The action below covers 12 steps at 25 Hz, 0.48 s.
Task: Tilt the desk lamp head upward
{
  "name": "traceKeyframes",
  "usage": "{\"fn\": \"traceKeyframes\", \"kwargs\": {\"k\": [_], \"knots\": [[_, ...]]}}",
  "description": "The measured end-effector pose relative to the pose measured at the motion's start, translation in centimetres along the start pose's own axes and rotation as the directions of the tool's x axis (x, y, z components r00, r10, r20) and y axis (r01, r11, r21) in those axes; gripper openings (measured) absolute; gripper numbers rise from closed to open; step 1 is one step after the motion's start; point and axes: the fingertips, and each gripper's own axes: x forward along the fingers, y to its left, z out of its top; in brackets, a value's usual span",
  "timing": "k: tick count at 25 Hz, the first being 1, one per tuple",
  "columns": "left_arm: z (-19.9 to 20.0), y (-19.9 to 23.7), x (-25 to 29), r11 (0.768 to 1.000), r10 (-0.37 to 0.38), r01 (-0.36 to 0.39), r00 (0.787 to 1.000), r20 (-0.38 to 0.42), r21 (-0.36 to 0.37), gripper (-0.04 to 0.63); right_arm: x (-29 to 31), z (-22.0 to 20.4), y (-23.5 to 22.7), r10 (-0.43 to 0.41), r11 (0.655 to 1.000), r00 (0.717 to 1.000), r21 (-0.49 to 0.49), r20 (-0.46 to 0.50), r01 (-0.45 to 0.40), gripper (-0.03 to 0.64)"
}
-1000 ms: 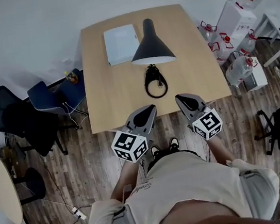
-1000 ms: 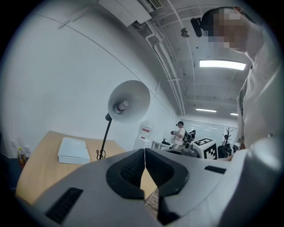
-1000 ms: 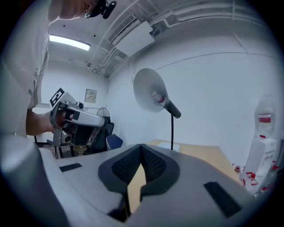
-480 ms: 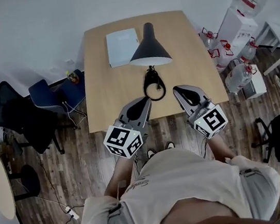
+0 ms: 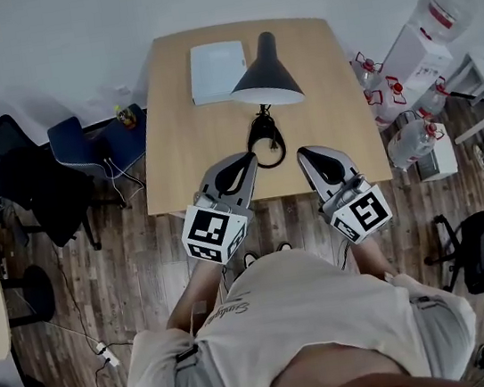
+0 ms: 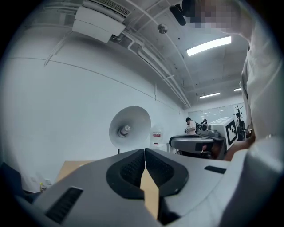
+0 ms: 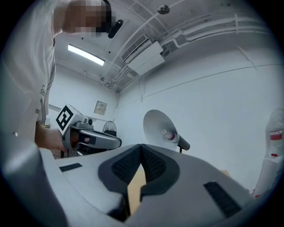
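Observation:
A desk lamp with a black cone-shaped head (image 5: 267, 76) stands on the wooden table (image 5: 182, 152), its ring base (image 5: 265, 139) near the front edge. The head faces down toward me, so both gripper views look into its pale inside and bulb (image 6: 128, 128) (image 7: 163, 129). My left gripper (image 5: 243, 161) hovers over the table's front edge, left of the base, jaws shut and empty (image 6: 144, 153). My right gripper (image 5: 309, 154) is level with it to the right of the base, also shut on nothing (image 7: 141, 149). Neither touches the lamp.
A white flat box (image 5: 218, 72) lies on the table behind the lamp. A blue chair (image 5: 91, 147) and black chairs (image 5: 19, 181) stand to the left. Water bottles (image 5: 409, 136) and a dispenser (image 5: 421, 35) crowd the right side. A wall runs behind the table.
Both grippers have moved forward, from the near side of the table edge to over it, on either side of the lamp base. The lamp has not moved.

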Motion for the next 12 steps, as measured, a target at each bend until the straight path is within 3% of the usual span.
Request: {"fn": "traceKeyframes", "kwargs": {"k": [5,12], "knots": [[-0.98,0.84,-0.16,0.997,-0.014,0.013,1.000,-0.012,-0.071,0.017,0.36,0.10,-0.05,-0.002,1.000,1.000,-0.009,0.005,0.003,-0.005],[-0.50,0.84,-0.15,0.997,-0.001,0.002,1.000,0.010,-0.072,0.017,-0.25,-0.05,-0.21,-0.008,1.000,1.000,-0.016,-0.003,0.008,-0.005]]}}
